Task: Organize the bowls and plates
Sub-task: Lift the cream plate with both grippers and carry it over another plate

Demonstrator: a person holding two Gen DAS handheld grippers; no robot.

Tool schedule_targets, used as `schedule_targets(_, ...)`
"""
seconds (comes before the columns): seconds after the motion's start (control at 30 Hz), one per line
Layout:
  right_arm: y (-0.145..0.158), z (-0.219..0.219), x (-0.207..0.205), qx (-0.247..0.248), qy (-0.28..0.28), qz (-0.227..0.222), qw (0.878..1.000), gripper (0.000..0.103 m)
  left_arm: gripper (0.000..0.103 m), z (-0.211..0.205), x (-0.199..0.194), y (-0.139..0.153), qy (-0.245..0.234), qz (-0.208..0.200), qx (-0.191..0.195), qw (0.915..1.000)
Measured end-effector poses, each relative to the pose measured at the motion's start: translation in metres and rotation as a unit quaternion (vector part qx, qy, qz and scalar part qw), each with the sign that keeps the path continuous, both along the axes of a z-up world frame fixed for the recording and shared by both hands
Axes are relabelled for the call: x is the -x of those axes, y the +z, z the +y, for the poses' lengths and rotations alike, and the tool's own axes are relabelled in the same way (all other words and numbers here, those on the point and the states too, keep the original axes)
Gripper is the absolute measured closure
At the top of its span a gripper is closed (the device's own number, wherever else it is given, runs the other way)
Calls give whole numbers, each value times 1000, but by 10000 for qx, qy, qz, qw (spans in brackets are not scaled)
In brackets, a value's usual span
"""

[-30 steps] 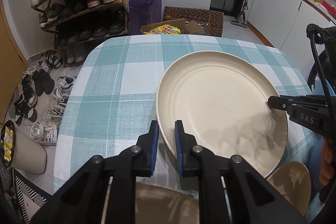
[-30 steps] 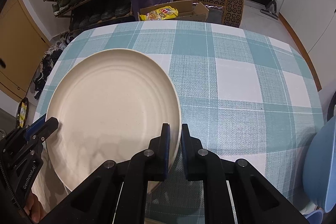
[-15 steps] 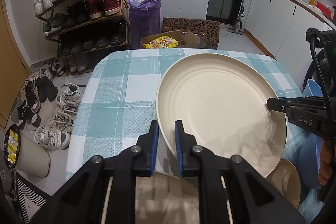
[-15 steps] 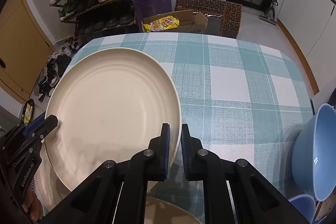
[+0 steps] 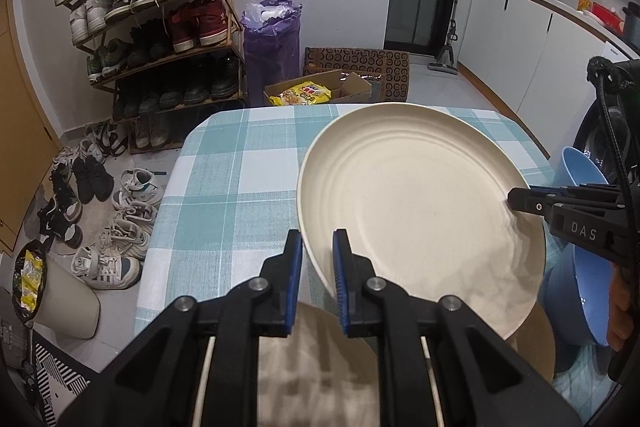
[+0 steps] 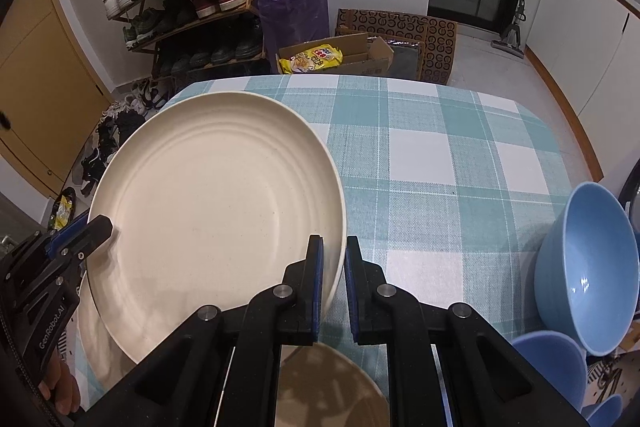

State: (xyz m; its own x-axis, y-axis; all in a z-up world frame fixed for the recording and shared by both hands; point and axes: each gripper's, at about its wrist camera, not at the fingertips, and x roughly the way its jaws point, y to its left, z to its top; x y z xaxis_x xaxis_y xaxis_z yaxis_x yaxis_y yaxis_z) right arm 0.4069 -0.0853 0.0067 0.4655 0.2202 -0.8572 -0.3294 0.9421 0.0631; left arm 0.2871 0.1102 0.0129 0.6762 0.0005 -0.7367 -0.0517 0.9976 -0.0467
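Observation:
A large cream plate (image 5: 416, 203) is held in the air above the checked table (image 5: 232, 187), tilted slightly. My left gripper (image 5: 317, 251) is shut on its left rim, and my right gripper (image 6: 334, 255) is shut on its right rim (image 6: 336, 227). The plate also fills the left of the right wrist view (image 6: 216, 203). Other cream plates lie under it near the front edge (image 5: 320, 359) (image 6: 332, 387). A light blue bowl (image 6: 588, 267) stands tilted at the right, with other blue bowls (image 6: 552, 367) below it.
The table's far half (image 6: 440, 155) shows bare checked cloth. Beyond it stand a shoe rack (image 5: 156, 39), a purple bag (image 5: 272, 47) and a cardboard box (image 5: 320, 93). Shoes (image 5: 120, 219) and a bin (image 5: 64, 299) sit on the floor at left.
Both grippers have lifted the cream plate and pulled it back toward the front edge. More of the floor and the blue bowls have come into view.

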Motion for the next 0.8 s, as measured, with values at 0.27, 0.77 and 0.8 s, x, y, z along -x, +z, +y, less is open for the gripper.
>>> schedule_targets(0.27,9,-9,22,-22,49,-114,9999,93,90,-8,20,9,-20,-89,-84,9999)
schedule_targets(0.77,15,-25,64,-156,162,-246,9994,92,90,-21,63,21,-21,-287,-183,9994)
schedule_targets(0.8,15,-25,66,-158,170,-259,9994,92,90,-21,66,21,-24,-293,-193,9994)
